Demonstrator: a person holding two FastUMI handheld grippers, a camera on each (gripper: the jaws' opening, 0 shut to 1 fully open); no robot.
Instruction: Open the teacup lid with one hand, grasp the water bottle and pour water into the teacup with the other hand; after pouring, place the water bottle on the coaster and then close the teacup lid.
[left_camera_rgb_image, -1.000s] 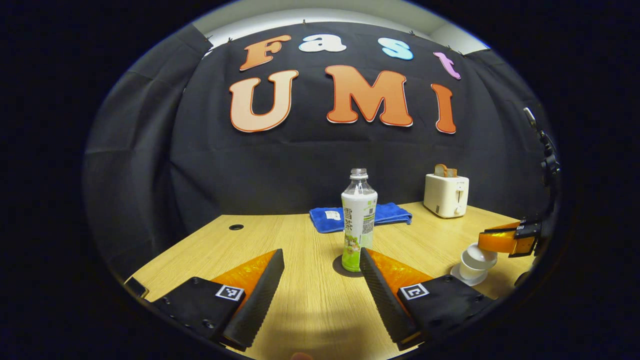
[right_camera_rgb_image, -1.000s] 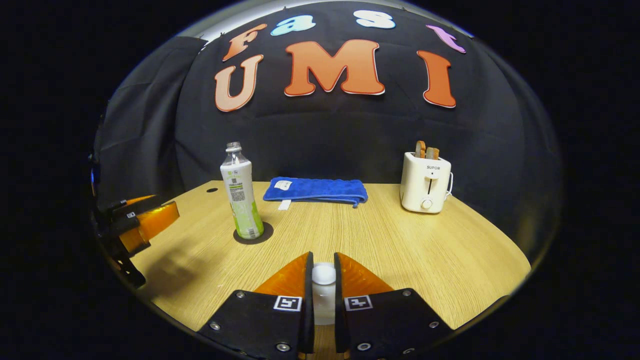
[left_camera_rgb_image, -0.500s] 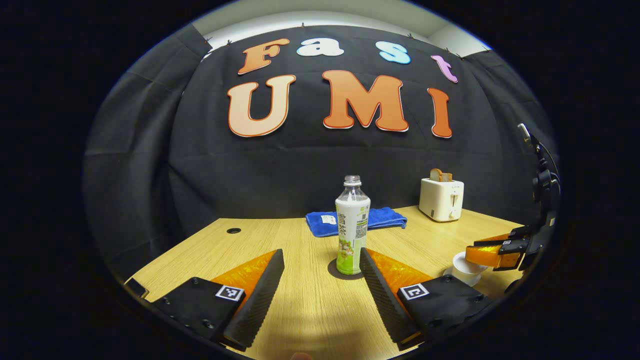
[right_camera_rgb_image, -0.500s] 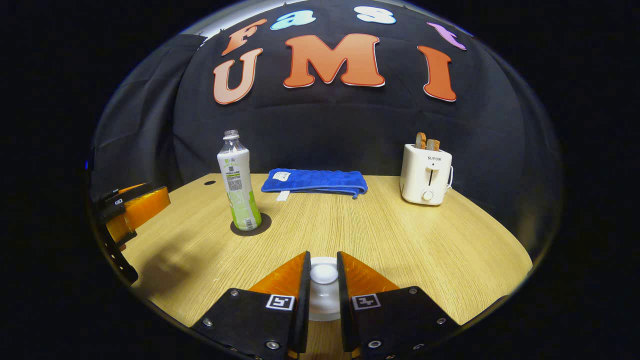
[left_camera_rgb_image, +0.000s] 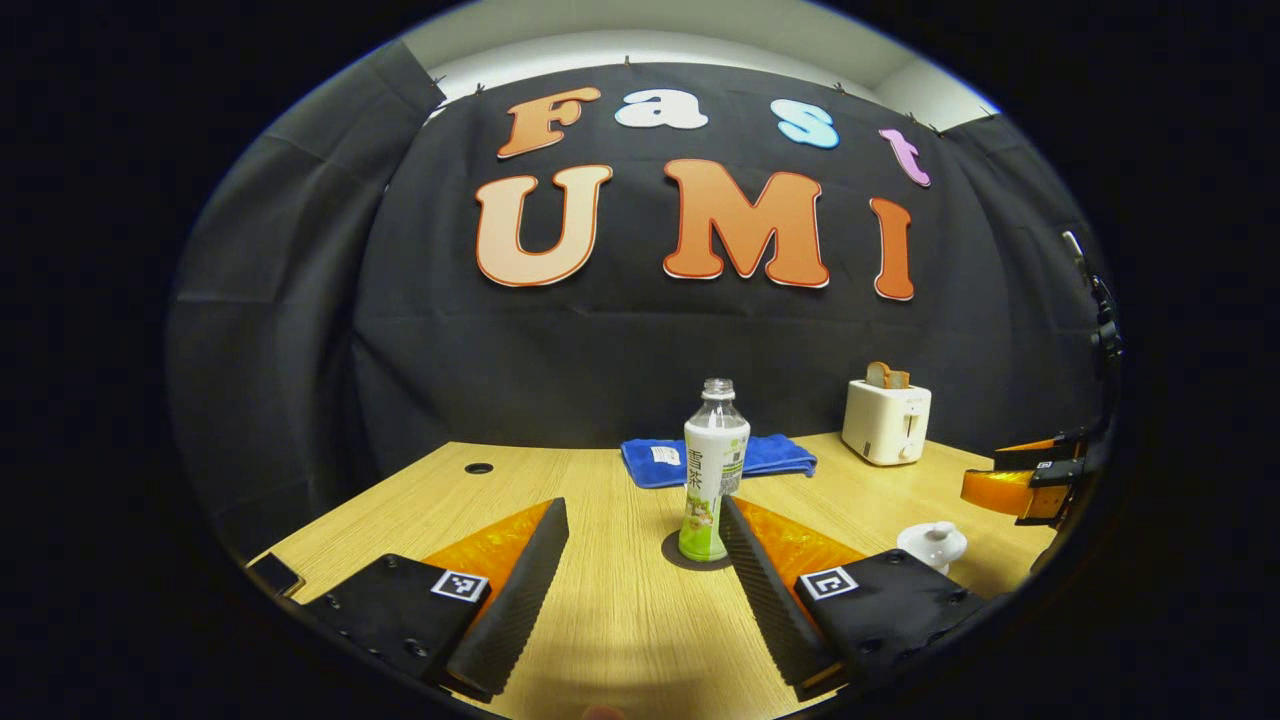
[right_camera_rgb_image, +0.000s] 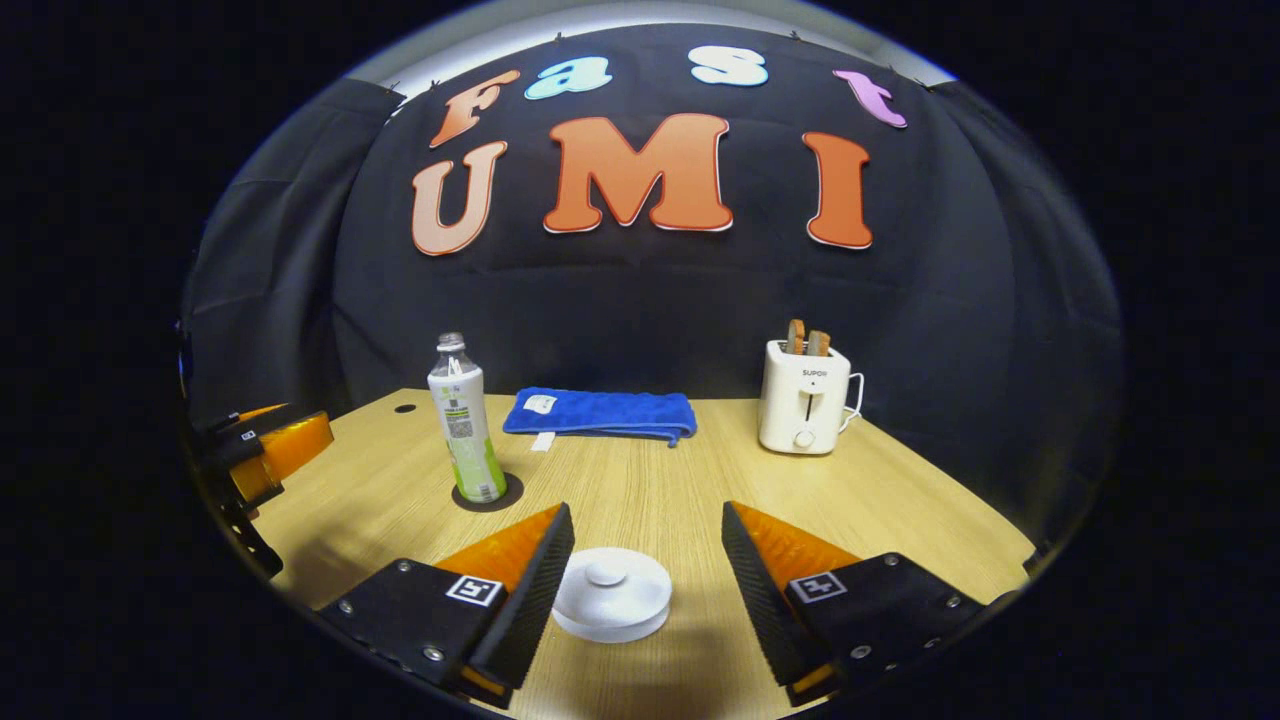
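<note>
The water bottle (left_camera_rgb_image: 715, 470), capless with a white and green label, stands upright on the dark round coaster (left_camera_rgb_image: 672, 556) beyond my left gripper (left_camera_rgb_image: 643, 505), which is open and holds nothing. The bottle (right_camera_rgb_image: 462, 420) on its coaster (right_camera_rgb_image: 508, 492) also appears left of centre in the right gripper view. The white teacup lid (right_camera_rgb_image: 610, 592), knob up, rests on the teacup between the fingers of my open right gripper (right_camera_rgb_image: 645, 512), untouched by either finger. From the left gripper view the lidded teacup (left_camera_rgb_image: 932, 545) sits on the table at the right, with the right gripper (left_camera_rgb_image: 1020, 485) above and behind it.
A cream toaster (right_camera_rgb_image: 805, 400) with bread slices stands at the back right of the wooden table (right_camera_rgb_image: 900, 520). A folded blue towel (right_camera_rgb_image: 598, 412) lies along the back edge. The left gripper (right_camera_rgb_image: 270, 450) hovers at the table's left side.
My right gripper lowered the lid onto the teacup, opened and drew back. The left gripper backed slightly away from the bottle, still open.
</note>
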